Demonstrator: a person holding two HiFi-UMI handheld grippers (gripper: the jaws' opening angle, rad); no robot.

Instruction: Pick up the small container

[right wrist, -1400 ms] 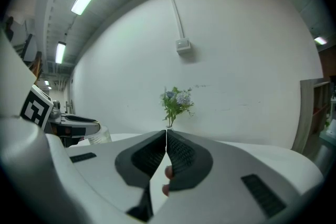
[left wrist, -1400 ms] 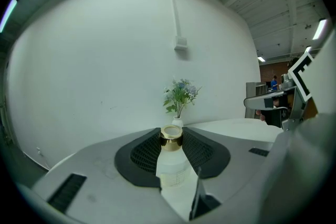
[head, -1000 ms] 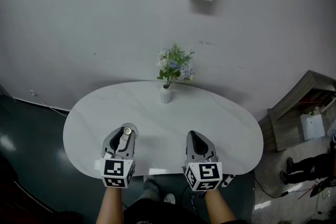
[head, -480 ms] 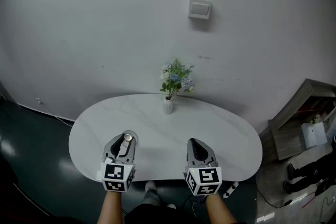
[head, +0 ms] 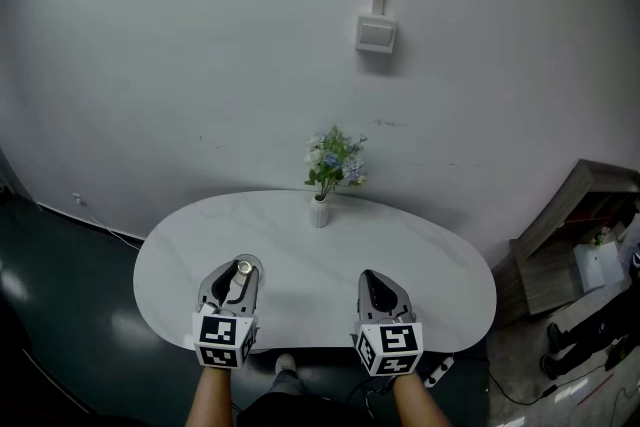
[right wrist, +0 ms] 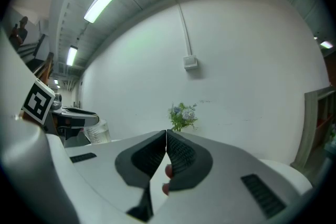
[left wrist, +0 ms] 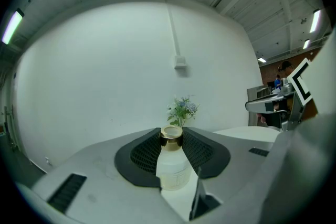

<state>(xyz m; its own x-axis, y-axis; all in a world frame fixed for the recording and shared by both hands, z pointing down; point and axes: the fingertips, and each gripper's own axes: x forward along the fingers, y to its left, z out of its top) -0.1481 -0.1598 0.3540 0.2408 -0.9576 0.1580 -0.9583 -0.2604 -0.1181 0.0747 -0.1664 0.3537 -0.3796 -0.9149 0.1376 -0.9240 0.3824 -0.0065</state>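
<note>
The small container [left wrist: 171, 162], a pale translucent bottle with a gold cap [head: 242, 268], stands upright between the black pads of my left gripper [head: 239, 270], which is shut on it. In the head view this gripper is over the near left part of the white oval table [head: 300, 235]. The bottle also shows at the left of the right gripper view [right wrist: 96, 132]. My right gripper [head: 376, 281] is over the near right part of the table. Its jaws are shut with the tips [right wrist: 166, 136] touching and nothing between them.
A small white vase of blue and white flowers [head: 322, 185] stands at the far middle of the table by the white wall. A wooden shelf unit [head: 575, 225] is on the floor to the right. A switch box [head: 376, 33] hangs on the wall.
The view has pulled back and tilted up, so the table and both grippers sit lower and smaller in the head view. The left gripper still holds the bottle; the right stays shut.
</note>
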